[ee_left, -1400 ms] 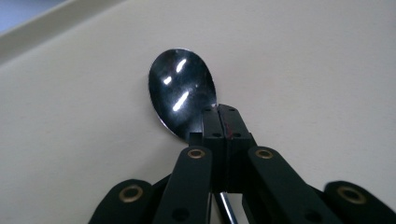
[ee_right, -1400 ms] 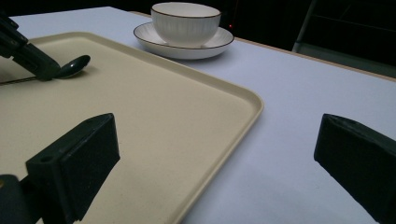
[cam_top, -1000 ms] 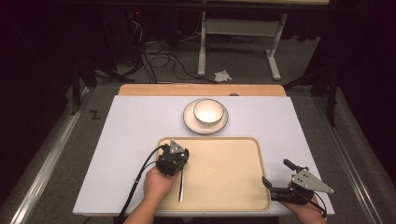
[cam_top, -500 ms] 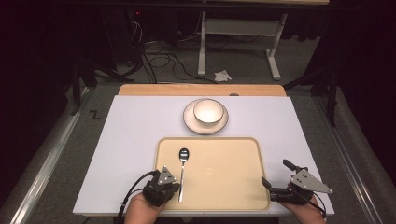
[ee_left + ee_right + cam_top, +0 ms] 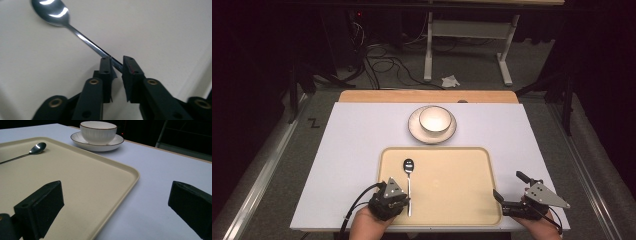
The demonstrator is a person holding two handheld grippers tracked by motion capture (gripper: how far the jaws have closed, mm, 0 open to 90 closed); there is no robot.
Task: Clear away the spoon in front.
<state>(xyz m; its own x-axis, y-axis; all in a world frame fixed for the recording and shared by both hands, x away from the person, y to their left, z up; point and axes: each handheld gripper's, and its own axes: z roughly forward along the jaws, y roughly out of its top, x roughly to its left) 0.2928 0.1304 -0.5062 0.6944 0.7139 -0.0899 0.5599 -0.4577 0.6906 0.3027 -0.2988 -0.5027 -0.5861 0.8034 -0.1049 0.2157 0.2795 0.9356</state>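
**Spoon handle between the jaws, lift not yet made**

Your left gripper (image 5: 398, 201) sits at the near end of the spoon (image 5: 408, 176), its jaws narrowed around the handle with a slim gap on either side; whether they already pinch it cannot be told. The spoon lies flat on the tray (image 5: 462, 210), bowl pointing away from you, so grasping looks nearly done while lifting and any placing remain. Your right gripper (image 5: 506, 201) rests with jaws spread wide at the tray's near right corner. Ahead of both grippers, a white bowl (image 5: 435, 119) stands on a saucer (image 5: 416, 131). The tray sits on a pale table (image 5: 352, 145); beyond it, cables and desk legs in a dark room.
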